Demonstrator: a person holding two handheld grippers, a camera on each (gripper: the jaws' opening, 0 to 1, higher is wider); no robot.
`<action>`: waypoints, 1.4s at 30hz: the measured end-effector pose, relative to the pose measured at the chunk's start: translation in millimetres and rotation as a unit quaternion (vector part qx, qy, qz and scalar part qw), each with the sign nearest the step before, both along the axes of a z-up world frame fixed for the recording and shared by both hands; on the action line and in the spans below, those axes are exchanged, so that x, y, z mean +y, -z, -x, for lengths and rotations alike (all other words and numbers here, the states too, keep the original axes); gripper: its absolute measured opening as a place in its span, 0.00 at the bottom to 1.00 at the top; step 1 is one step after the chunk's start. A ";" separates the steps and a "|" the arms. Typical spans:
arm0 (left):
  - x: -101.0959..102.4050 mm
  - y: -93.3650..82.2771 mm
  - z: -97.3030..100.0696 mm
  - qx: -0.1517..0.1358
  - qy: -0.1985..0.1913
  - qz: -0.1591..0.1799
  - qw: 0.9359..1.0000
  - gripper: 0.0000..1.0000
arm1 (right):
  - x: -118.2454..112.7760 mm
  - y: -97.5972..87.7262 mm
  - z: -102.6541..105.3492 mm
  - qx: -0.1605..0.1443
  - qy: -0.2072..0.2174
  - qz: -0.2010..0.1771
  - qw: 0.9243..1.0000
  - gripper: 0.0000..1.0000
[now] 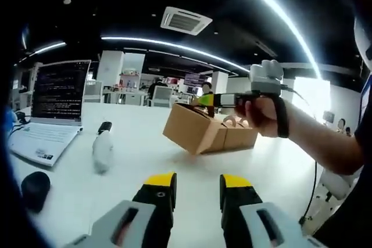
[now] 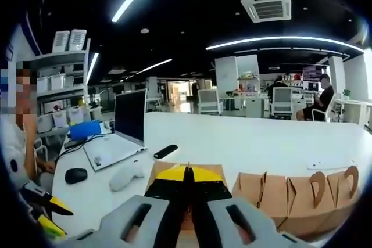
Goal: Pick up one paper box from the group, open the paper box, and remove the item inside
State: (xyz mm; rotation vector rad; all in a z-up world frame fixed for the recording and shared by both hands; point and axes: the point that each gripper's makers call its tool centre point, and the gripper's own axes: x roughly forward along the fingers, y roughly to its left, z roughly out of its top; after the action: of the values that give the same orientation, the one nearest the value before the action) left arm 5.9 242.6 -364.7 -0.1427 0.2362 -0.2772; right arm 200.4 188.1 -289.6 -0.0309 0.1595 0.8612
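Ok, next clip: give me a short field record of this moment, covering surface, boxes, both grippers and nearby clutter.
surface: white table
boxes: brown paper boxes grouped on the table
right gripper: jaws shut over a box's top edge
left gripper: open, empty, hovering short of the boxes
person's hand: holding the right gripper
clutter: open laptop, white mouse, black mouse

bare white table point(image 1: 174, 172) ahead; white bottle point(image 1: 102, 150), black mouse point(image 1: 35, 189), laptop point(image 1: 49, 108) crowding the left

Open-plan office: long white desk point(image 2: 261, 137) carrying an open silver laptop point(image 1: 49, 114), rows of white office chairs point(image 2: 282, 101), square ceiling air-conditioning cassette point(image 1: 185, 20), linear LED strip lights point(image 2: 285, 40).
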 end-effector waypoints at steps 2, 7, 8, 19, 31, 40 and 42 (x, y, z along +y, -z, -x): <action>0.4 0.8 0.3 0.002 -0.005 -0.001 1.000 0.32 | -2.4 -0.4 2.3 -0.008 -0.011 0.004 1.000 0.03; -3.8 2.5 2.2 0.007 0.001 -0.007 1.000 0.32 | -7.6 -0.4 6.2 -0.016 -0.032 0.007 0.999 0.03; -4.4 2.9 2.1 0.008 0.001 -0.008 1.000 0.32 | -8.6 -0.3 8.1 -0.020 -0.037 0.010 0.999 0.03; -18.7 -0.9 -0.8 0.005 0.019 -0.012 1.000 0.31 | -24.3 3.4 16.5 -0.038 -0.072 0.025 0.996 0.03; -23.5 2.6 -0.5 0.011 0.021 -0.013 1.000 0.31 | -39.3 -2.7 26.6 -0.048 -0.096 0.014 0.994 0.02; -29.8 2.0 -2.4 0.009 0.027 -0.012 1.000 0.31 | -47.7 -2.9 32.3 -0.056 -0.113 0.019 0.992 0.02; -31.6 1.9 -1.6 0.010 0.028 -0.010 1.000 0.31 | -50.5 -3.3 33.4 -0.056 -0.114 0.018 0.992 0.02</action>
State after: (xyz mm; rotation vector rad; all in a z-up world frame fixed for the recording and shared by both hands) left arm 7.5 210.9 -366.6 -0.1190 0.2630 -0.3294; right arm 167.0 137.6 -286.3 -0.1330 0.0666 1.0830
